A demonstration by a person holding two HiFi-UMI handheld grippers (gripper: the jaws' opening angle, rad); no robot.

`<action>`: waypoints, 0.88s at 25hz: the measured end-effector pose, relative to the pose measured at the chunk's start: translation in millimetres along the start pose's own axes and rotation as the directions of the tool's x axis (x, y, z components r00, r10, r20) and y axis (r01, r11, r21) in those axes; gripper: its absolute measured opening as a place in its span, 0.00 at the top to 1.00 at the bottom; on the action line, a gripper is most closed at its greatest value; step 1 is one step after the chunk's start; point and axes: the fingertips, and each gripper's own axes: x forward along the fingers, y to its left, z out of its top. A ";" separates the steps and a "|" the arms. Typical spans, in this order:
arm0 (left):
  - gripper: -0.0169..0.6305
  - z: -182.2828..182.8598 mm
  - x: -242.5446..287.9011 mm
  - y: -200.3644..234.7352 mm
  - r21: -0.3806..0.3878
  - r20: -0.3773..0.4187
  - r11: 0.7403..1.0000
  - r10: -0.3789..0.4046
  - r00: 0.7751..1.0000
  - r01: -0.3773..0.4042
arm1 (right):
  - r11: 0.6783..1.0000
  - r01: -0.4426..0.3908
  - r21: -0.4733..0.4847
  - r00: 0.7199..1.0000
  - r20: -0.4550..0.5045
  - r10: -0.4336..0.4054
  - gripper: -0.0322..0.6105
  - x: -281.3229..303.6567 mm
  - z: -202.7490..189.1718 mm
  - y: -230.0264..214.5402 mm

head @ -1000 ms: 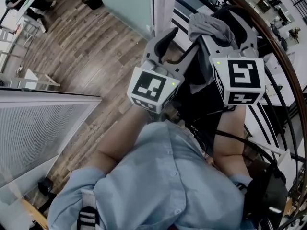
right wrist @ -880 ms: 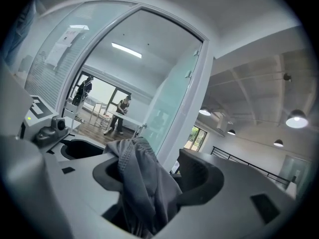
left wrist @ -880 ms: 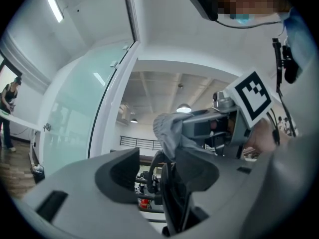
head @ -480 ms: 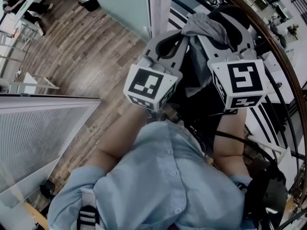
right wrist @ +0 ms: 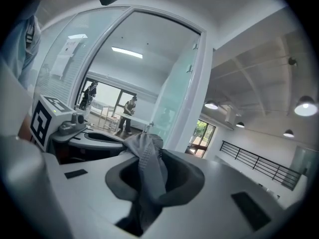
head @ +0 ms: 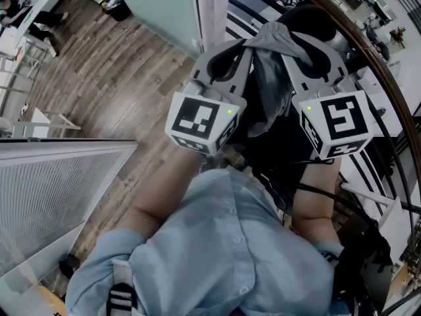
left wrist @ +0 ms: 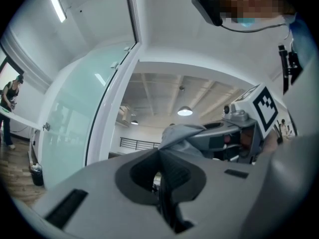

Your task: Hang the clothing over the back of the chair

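Note:
A grey garment (head: 270,78) hangs between my two grippers, which I hold up side by side in the head view. My left gripper (head: 245,45) is shut on one edge of it. In the left gripper view the cloth (left wrist: 182,133) runs from the left gripper's tips (left wrist: 160,151) across to the right gripper (left wrist: 219,136). The jaws of my right gripper (head: 291,37) are closing, and a fold of the cloth (right wrist: 147,168) is pinched between them. A dark shape (head: 316,18) lies under the garment. I cannot tell whether it is the chair.
Wooden floor (head: 112,84) spreads at the left. A white post with a glass partition (head: 210,5) stands just beyond the grippers. A curved dark railing (head: 388,78) runs down the right side. A ribbed white panel (head: 52,183) sits at the lower left.
The left jaws, open before, have shut on the garment's edge. The right jaws have narrowed on the cloth. The garment now stretches between both grippers.

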 end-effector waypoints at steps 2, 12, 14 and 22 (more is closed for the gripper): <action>0.95 3.8 1.1 -1.3 0.015 0.012 1.000 -0.006 1.000 0.006 | 0.999 0.047 -0.003 0.999 0.019 -0.047 0.86 -0.2 2.4 -6.3; 0.95 63.8 30.9 32.6 0.061 0.072 0.998 0.021 0.997 -0.025 | 0.997 0.076 -0.032 0.991 0.109 -0.072 0.87 34.0 71.9 -49.4; 0.95 84.4 33.8 44.2 0.064 0.088 0.997 0.041 0.995 -0.047 | 0.997 0.063 -0.043 0.990 0.131 -0.057 0.87 42.6 95.7 -54.6; 0.95 38.2 33.3 78.1 0.020 -0.042 0.991 0.131 0.990 -0.130 | 0.996 -0.046 -0.082 0.994 -0.100 0.038 0.67 86.9 40.3 -24.8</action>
